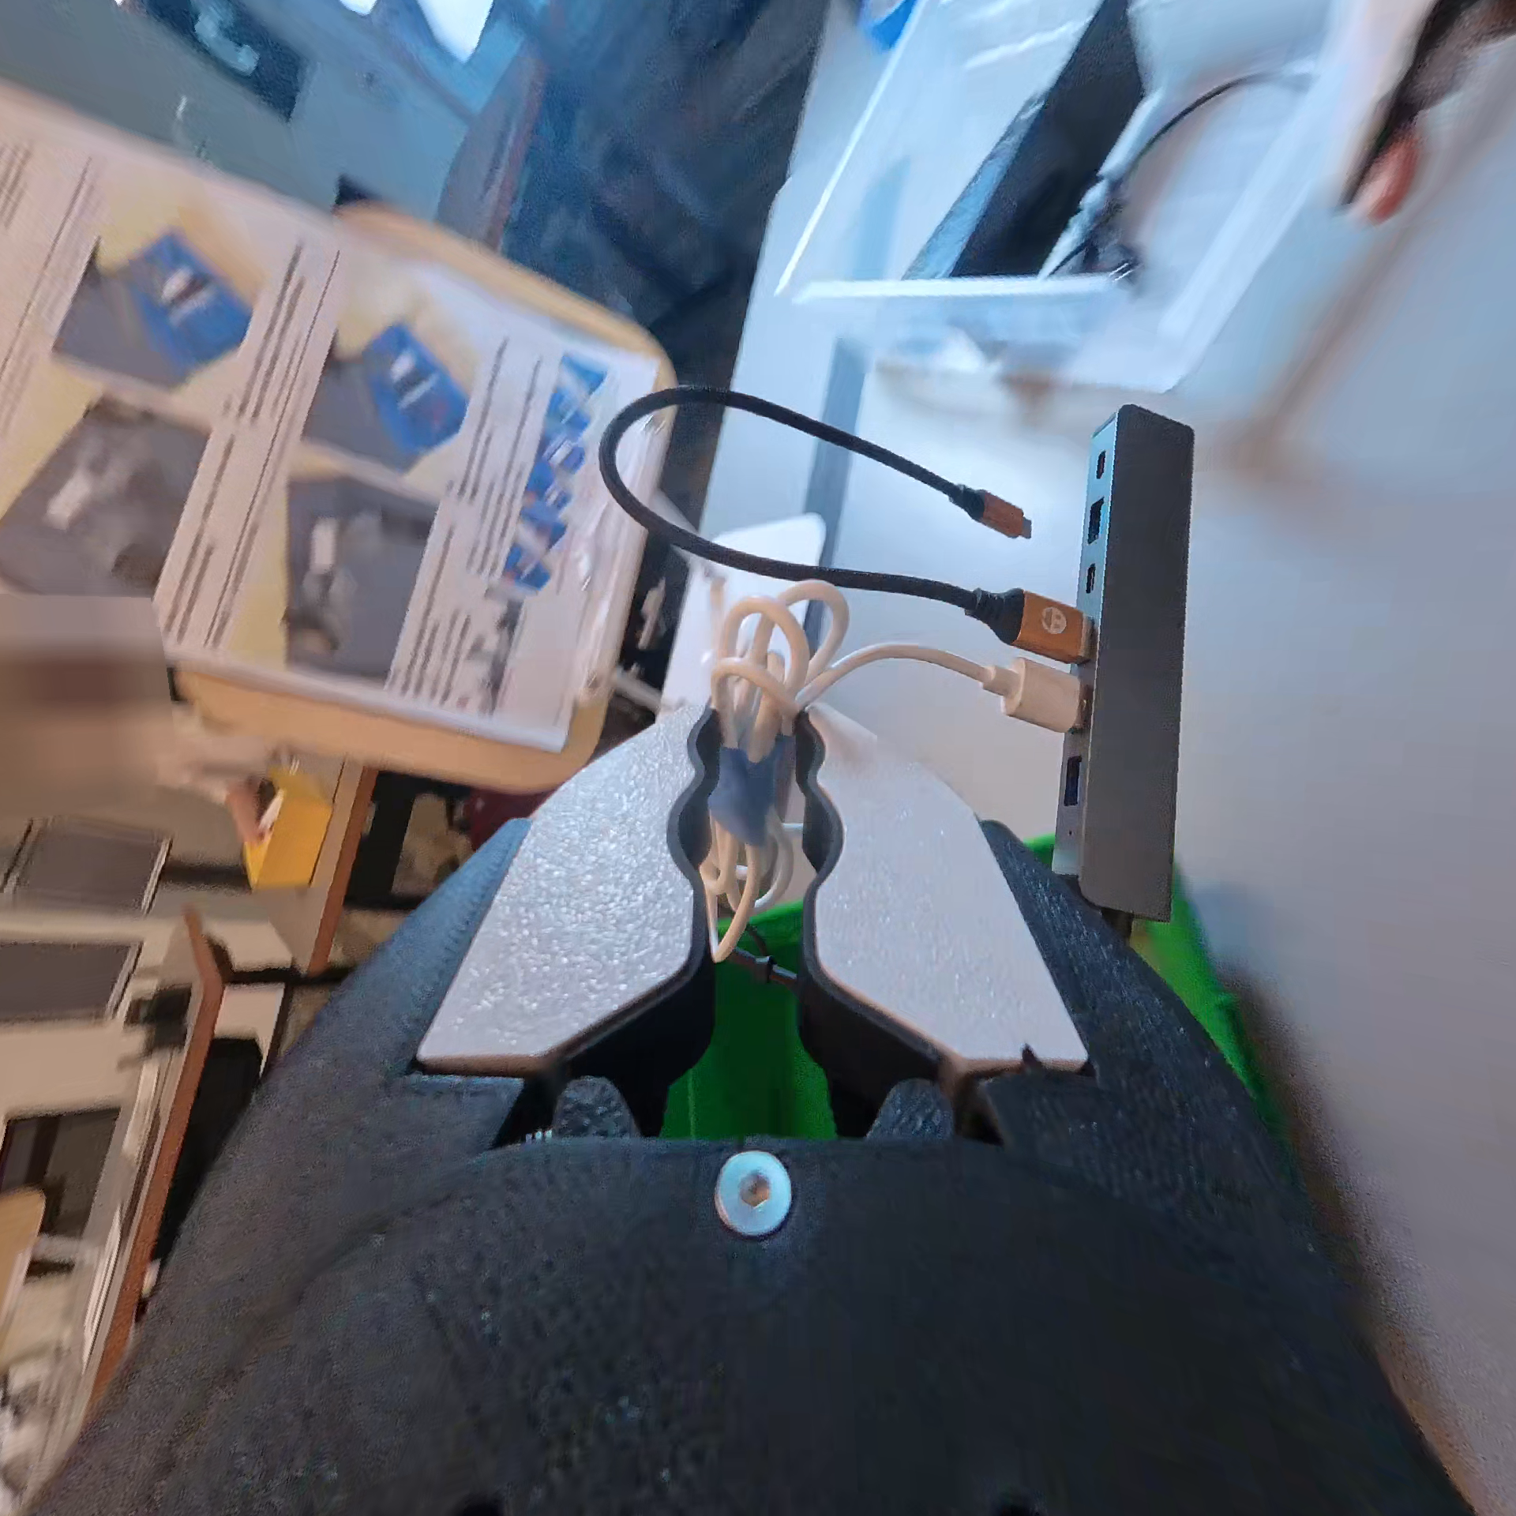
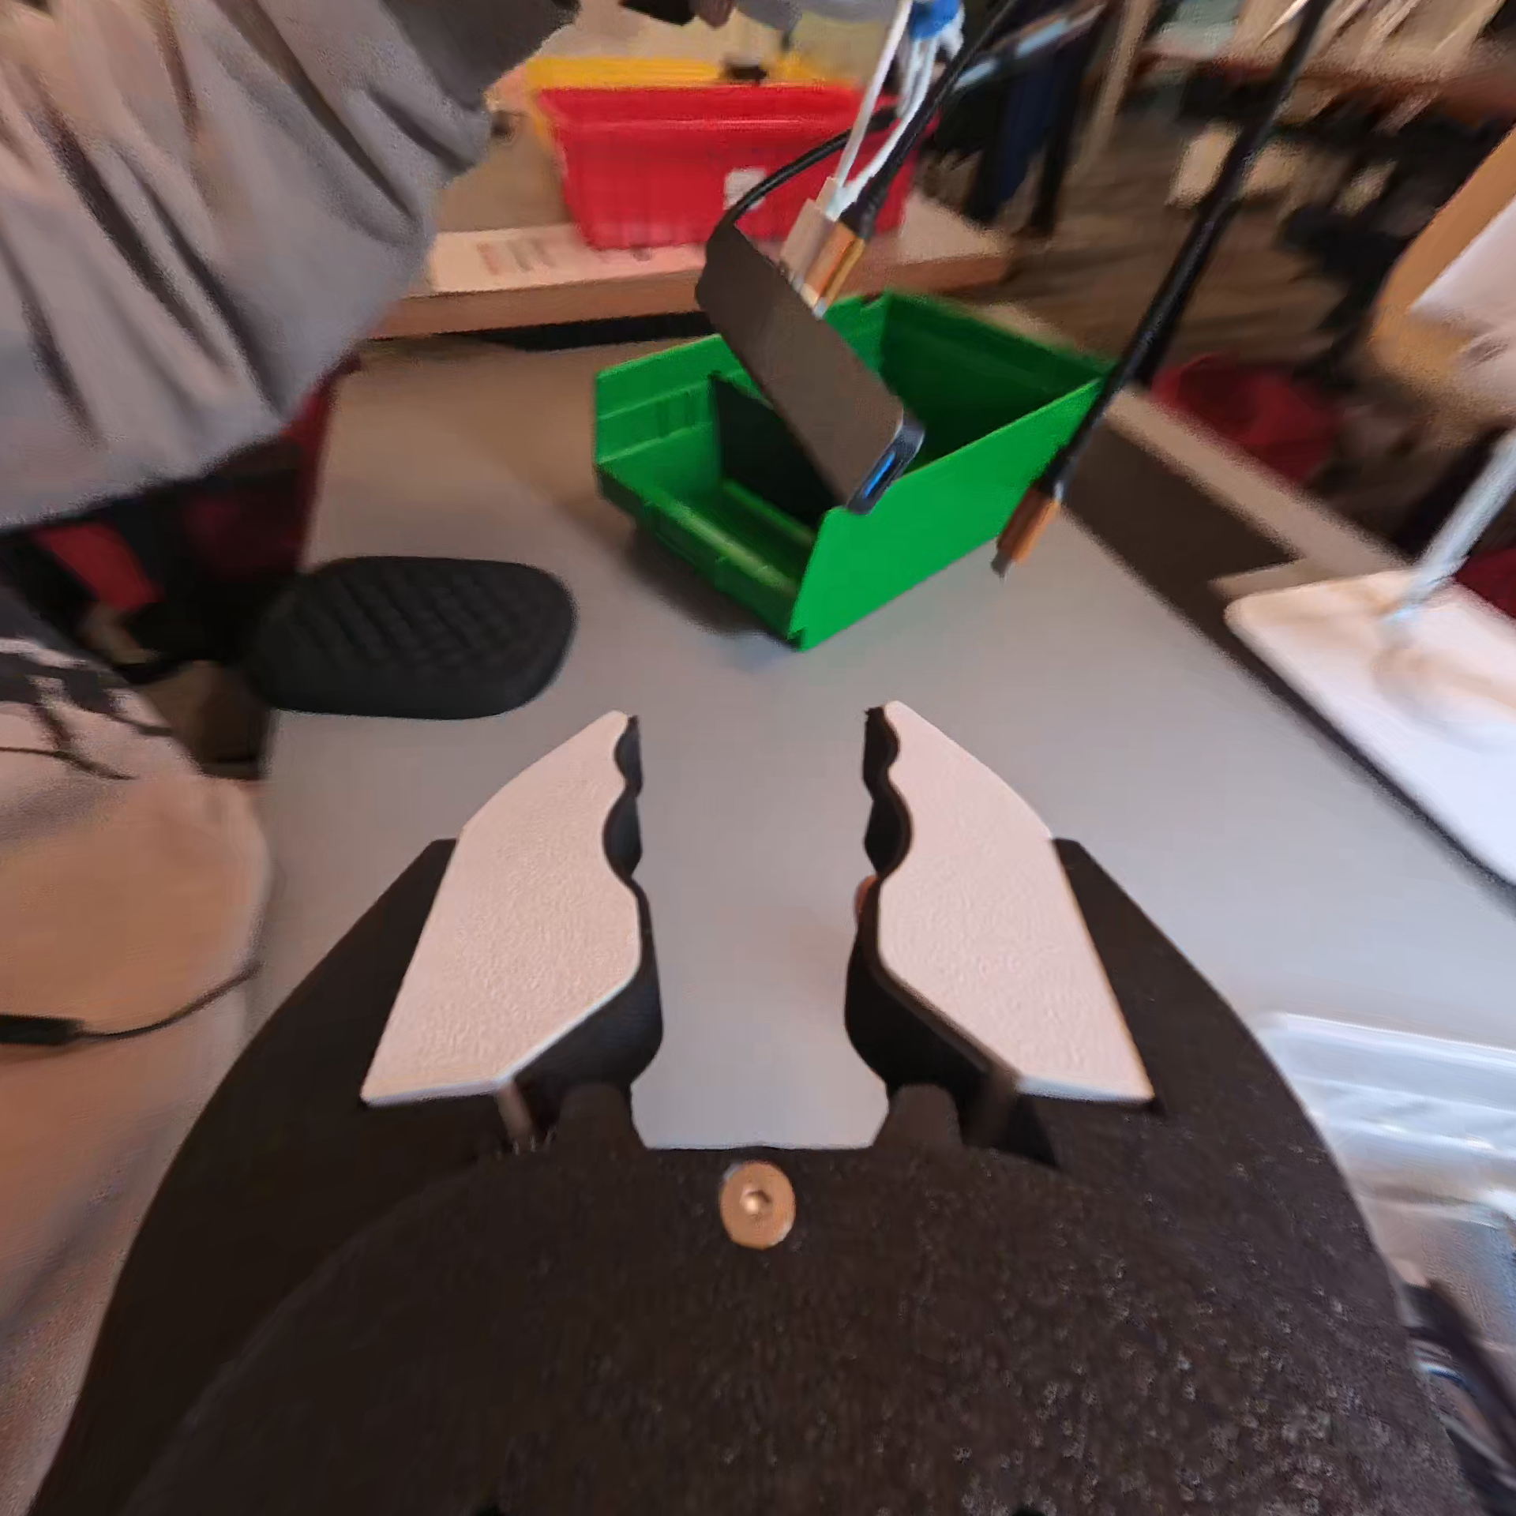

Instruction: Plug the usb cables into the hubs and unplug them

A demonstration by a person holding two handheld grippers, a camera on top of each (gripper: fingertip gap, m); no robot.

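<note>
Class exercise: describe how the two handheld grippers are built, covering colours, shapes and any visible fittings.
The left gripper and right gripper match: a rough black body, two fingers faced with pale grey pebbled plates, wavy black inner edges, and a silver screw with washer at the centre of the body.

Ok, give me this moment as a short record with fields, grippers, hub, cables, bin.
left gripper: shut on the bundled white cable
right gripper: open, empty, over the grey table
hub: hanging in the air above the green bin
plugged in: white cable, black cable
black cable's other end: dangling free
</note>
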